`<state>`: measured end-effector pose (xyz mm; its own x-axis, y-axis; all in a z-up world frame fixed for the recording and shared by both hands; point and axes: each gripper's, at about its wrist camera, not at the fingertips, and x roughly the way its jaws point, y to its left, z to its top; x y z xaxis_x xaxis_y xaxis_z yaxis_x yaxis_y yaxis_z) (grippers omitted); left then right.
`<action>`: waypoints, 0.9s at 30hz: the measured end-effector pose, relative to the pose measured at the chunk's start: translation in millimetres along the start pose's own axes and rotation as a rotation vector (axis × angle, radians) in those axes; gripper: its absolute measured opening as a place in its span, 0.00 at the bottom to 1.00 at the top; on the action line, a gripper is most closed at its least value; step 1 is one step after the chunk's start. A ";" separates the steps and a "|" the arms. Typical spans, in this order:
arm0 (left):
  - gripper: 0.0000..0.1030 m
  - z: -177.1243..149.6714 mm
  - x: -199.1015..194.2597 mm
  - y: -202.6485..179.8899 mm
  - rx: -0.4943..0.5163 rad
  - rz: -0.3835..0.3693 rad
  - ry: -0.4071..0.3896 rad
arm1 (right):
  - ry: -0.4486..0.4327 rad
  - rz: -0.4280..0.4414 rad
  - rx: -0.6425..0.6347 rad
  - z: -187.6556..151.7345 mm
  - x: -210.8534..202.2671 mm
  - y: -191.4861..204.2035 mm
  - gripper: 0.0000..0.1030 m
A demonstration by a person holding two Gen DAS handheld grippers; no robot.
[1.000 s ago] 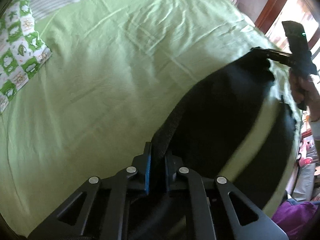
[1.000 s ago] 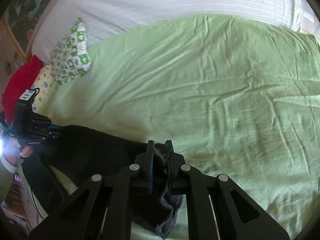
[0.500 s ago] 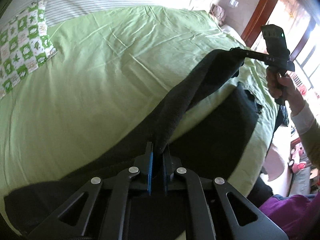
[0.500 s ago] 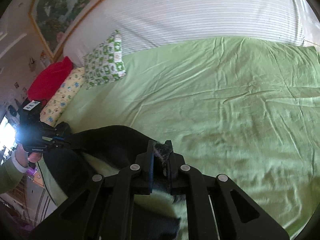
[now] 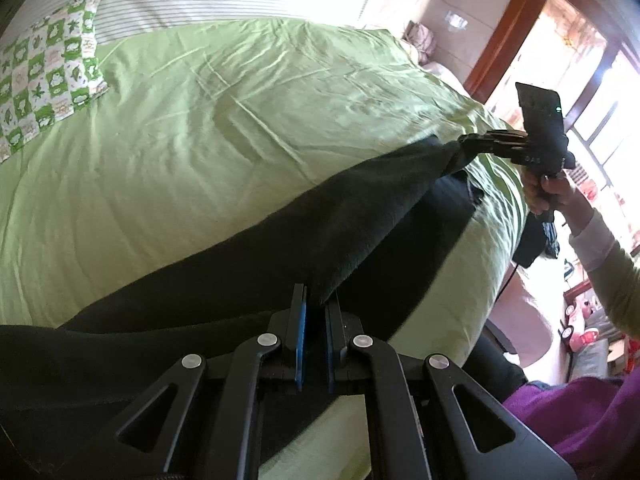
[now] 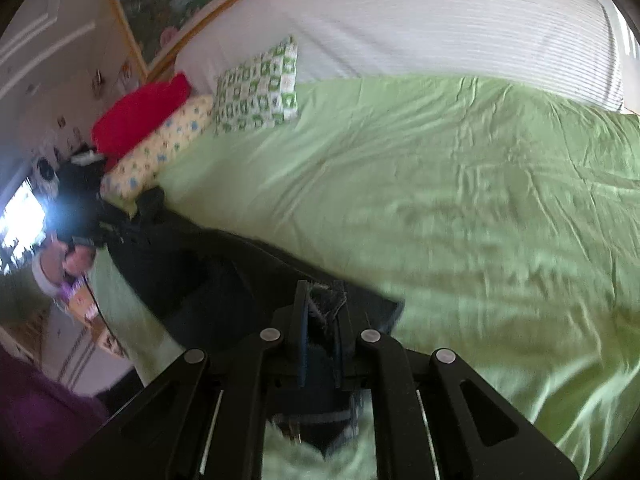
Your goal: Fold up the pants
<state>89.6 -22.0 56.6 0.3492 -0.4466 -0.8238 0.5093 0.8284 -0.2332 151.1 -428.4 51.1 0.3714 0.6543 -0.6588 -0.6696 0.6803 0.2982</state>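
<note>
Here, the left hand-held gripper (image 5: 316, 304) and right hand-held gripper (image 6: 322, 300) each pinched an edge of the black pants (image 5: 360, 216), stretched above the green bed (image 5: 200, 140). Risk: fabric could slip from either narrow pinch under tension, spoiling the fold.

Dark, near-black pants (image 5: 360, 216) stretch taut and lifted along the near edge of the bed, partly draped on it.

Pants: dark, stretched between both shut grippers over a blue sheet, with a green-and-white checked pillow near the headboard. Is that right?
One slip: the sheet is light green, not blue, as the left wrist view shows. Otherwise right: dark pants are stretched between the left gripper and right gripper, both shut, and the pillow is checked green and white.
</note>
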 end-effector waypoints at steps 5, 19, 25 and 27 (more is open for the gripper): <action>0.06 -14.8 3.3 -13.6 0.060 -0.034 0.019 | 0.011 -0.018 -0.003 -16.3 -10.8 4.0 0.10; 0.14 -43.4 52.6 -12.3 0.041 -0.062 0.149 | 0.085 -0.120 0.007 -55.8 11.0 13.4 0.16; 0.40 -48.4 33.4 -9.3 -0.038 -0.070 0.088 | -0.010 -0.155 0.062 -50.0 -20.4 25.4 0.67; 0.50 -52.3 20.6 -10.1 -0.061 -0.065 0.041 | -0.062 -0.149 0.078 -45.3 -32.3 32.4 0.67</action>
<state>50.6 -21.8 14.9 0.2840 -0.4867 -0.8261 0.4806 0.8178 -0.3166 88.2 -442.5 50.7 0.5033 0.5617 -0.6566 -0.5531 0.7932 0.2546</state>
